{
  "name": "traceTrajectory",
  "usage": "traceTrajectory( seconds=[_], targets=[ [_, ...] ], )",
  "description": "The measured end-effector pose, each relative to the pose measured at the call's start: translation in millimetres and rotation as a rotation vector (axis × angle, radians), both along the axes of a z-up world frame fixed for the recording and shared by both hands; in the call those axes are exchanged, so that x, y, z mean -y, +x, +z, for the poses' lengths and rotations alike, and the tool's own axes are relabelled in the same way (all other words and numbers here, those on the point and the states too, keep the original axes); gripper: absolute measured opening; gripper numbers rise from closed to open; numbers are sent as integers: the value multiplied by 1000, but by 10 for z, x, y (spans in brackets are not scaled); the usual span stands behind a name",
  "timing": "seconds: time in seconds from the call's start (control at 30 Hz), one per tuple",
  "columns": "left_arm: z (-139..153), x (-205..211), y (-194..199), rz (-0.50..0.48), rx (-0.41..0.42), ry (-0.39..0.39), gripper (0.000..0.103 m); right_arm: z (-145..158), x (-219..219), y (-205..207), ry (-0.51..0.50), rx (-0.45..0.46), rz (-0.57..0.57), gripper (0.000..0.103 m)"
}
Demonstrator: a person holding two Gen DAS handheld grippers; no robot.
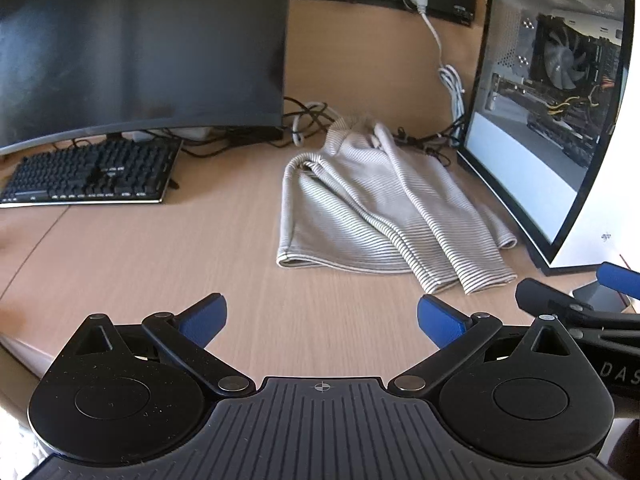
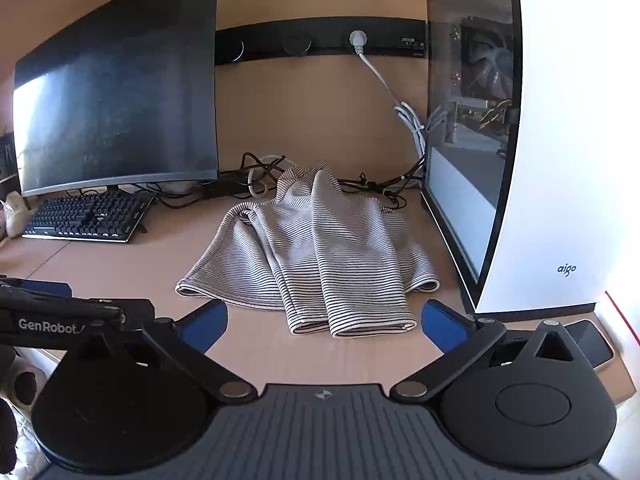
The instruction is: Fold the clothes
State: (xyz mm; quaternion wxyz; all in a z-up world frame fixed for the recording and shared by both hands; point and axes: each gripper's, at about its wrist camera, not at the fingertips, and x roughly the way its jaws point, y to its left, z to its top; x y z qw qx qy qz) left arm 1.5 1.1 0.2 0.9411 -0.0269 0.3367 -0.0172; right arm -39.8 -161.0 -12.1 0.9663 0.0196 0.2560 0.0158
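Garment: a grey-and-white striped top [image 1: 360, 208] lies loosely folded on the table [image 1: 160, 260], both sleeves drawn in over the body and running toward the near edge, cuffs side by side; collar end toward the back panel.
Garment position: between the monitor and the PC case, closer to the case — its right hem lies just beside the case's base.
Left hand-held gripper [image 1: 322, 320]: released, blue-padded fingers [image 1: 204, 320] spread wide, holding nothing; it hovers over bare table in front of the top, apart from the cloth.
Right hand-held gripper [image 2: 324, 326]: also released, fingers [image 2: 444, 326] spread wide and empty; the sleeve cuffs appear in the gap between the fingertips in the right wrist view, and whether the tips touch the cloth cannot be told.
Grippers together: side by side — each one's black linkage shows at the edge of the other's view.
Monitor [image 1: 140, 48]: dark, curved, at the back left.
Keyboard [image 1: 92, 174]: black, below the monitor.
PC case [image 2: 540, 160]: white with a glass side panel, fan visible inside, at the right.
Cables [image 2: 264, 176]: a dark tangle behind the top; a white cord [image 1: 436, 44] runs down from a wall socket.
Phone [image 2: 592, 340]: dark, flat on the table's right edge, just in front of the case.
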Motion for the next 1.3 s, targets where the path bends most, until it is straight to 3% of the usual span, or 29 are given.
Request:
traceTrajectory(
  seconds=[0.17,0.47,0.9,1.03,1.3],
  targets=[
    [6,-34,49,-13,-34,-5,103,-33,-31,106,-19,-19,-26,103],
    [-3,-5,-5,35,-9,22,103,-51,114,78,16,-9,-57,103],
    [44,-86,16,8,19,-58,103,-96,100,73,32,-1,-44,103],
    [46,-34,24,10,19,-10,103,-87,130,59,44,16,-44,103],
    [20,-89,-1,22,24,-14,103,-92,142,73,58,-1,-30,103]
  ],
)
